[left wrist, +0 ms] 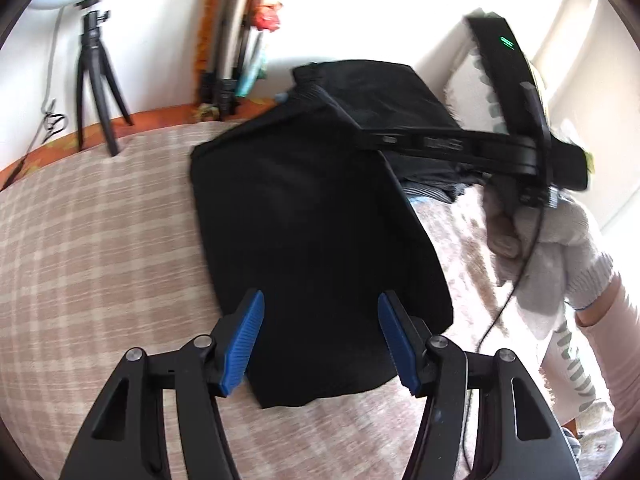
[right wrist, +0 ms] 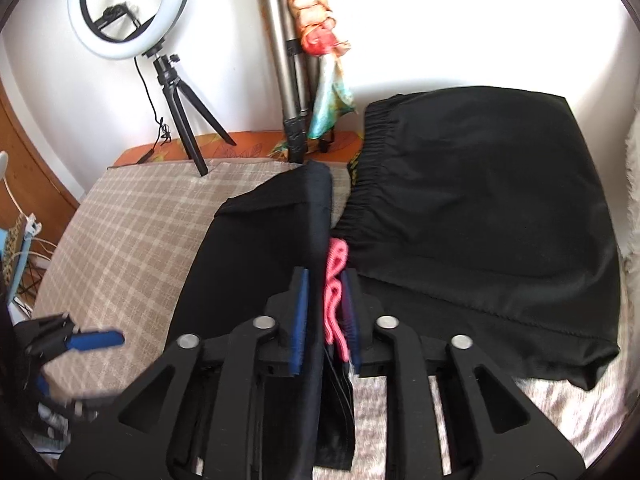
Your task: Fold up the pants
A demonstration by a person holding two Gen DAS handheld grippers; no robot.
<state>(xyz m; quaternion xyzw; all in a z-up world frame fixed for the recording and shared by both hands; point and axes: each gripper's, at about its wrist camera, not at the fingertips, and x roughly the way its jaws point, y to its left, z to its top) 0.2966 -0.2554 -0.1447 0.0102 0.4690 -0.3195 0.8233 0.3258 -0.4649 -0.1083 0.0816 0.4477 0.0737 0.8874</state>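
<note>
Folded black pants (left wrist: 312, 220) lie on the checked bedcover (left wrist: 100, 240). My left gripper (left wrist: 320, 344) hangs open just above their near end, its blue pads (left wrist: 244, 344) apart on either side and touching nothing. My right gripper (right wrist: 326, 280) is at the pants' far edge. A raised fold of black fabric (right wrist: 318, 220) and a pink cord (right wrist: 336, 280) stand between its jaws, and the pads do not seem to press on them. A gloved hand (left wrist: 552, 248) holds that gripper. In the right wrist view the left gripper (right wrist: 68, 360) shows blurred at the lower left.
A second black garment with an elastic waistband (right wrist: 480, 200) lies to the right of the pants. A ring light on a small tripod (right wrist: 120, 12) and taller tripod legs (right wrist: 292, 80) stand against the back wall. An orange mat edge (right wrist: 248, 140) runs behind the bedcover.
</note>
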